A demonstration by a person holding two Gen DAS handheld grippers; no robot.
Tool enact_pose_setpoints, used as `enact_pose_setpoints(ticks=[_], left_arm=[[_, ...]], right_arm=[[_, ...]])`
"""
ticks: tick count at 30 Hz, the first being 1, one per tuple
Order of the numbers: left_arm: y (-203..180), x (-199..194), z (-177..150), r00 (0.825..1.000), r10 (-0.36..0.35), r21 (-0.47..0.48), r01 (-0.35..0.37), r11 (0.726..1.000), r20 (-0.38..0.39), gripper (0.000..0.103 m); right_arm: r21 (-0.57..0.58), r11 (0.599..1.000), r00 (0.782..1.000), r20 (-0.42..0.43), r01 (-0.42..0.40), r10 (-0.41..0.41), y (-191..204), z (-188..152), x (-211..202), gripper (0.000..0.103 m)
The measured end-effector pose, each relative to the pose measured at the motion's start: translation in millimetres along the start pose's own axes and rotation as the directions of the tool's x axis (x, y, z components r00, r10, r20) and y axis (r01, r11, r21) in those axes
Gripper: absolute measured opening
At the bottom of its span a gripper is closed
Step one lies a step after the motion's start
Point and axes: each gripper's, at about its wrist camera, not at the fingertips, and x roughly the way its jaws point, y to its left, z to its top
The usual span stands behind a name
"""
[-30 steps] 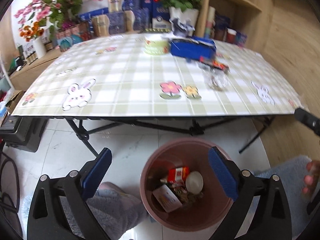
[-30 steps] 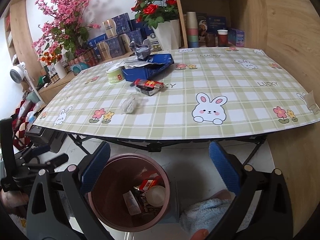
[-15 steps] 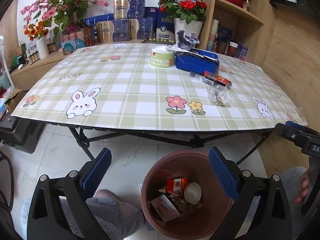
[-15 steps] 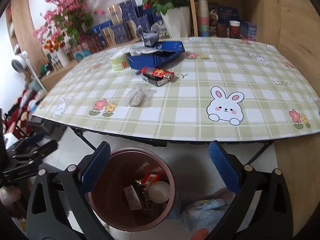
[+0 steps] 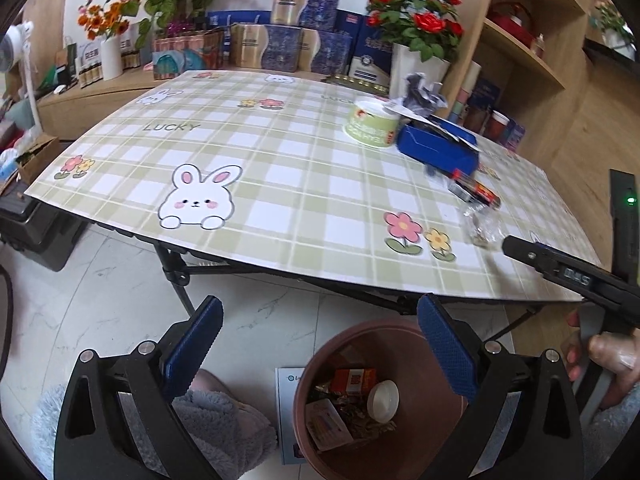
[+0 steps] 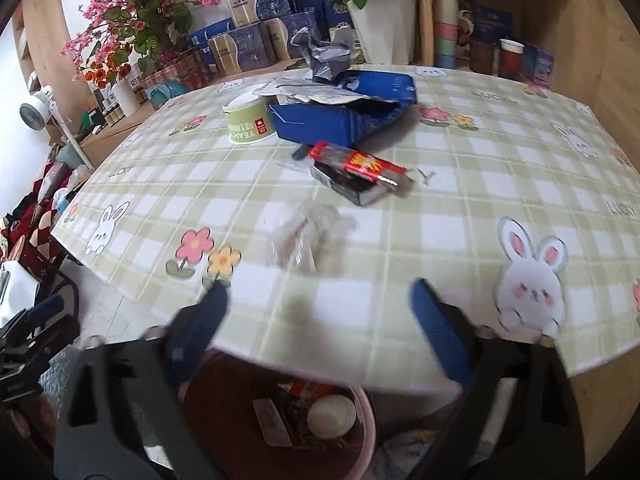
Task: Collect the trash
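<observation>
Closing right tool [image 6: 316, 312] nearer clear wrapper [image 6: 304, 236]

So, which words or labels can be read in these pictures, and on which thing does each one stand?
"LUCKY": printed on the plaid tablecloth, several times.
"YEAH": on the green paper bowl, seen upside down; the rest is too small.
Red snack wrapper: yellow print, blurred.
Blue and gold gift boxes: unreadable.
Carton in the trash bin: unreadable.

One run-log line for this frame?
right tool: open, empty, closing | nearest: crumpled clear plastic wrapper | left tool: open, empty | brown round bin: part-filled
</observation>
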Motion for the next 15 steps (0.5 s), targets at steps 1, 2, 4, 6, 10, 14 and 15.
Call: enact_pose_setpoints(ticks=[1,2,4,6,10,14,15], left_arm=[[3,1,1,1.000,0.008,-0.005,-0.008,1.000,0.003,0.095],[5,2,1,1.000,0.013,-0.008,-0.013,1.000,0.003,0.095],[8,6,3,1.000,0.020,-0.016,-0.020,1.000,-0.002,0.095],[10,9,4,1.000,0.025,-0.024,-0.025,0.999,-0.008,0.095],[11,15,6,0.999,0.026,-0.026,-0.027,0.999,-0.022,0.095],[9,19,6,1.000,0.010,-0.029,-0.011,1.000,-0.030,0.095],[9,20,7,0.999,0.010,-0.028,-0.011,1.000,-0.031,0.095]], right_arm=[[0.003,1.000,1.000,0.004,0.007,-0.007,1,2,4,0.075],[0.007,1.000,1.000,0.010,0.012,-0.012,1,4,8,0.072],[0.023,1.000,1.000,0.007,0.017,-0.017,0,8,16,0.065],[0.053,0.999,1.000,0.002,0.008,-0.008,-3,10,23,0.064],[0.106,0.994,1.000,0.009,-0.029,0.028,-8,12,31,0.062],[0.092,0.995,0.999,0.010,-0.048,0.047,-5,15,34,0.062],[0.091,0.994,0.998,0.012,-0.056,0.055,-5,16,35,0.062]])
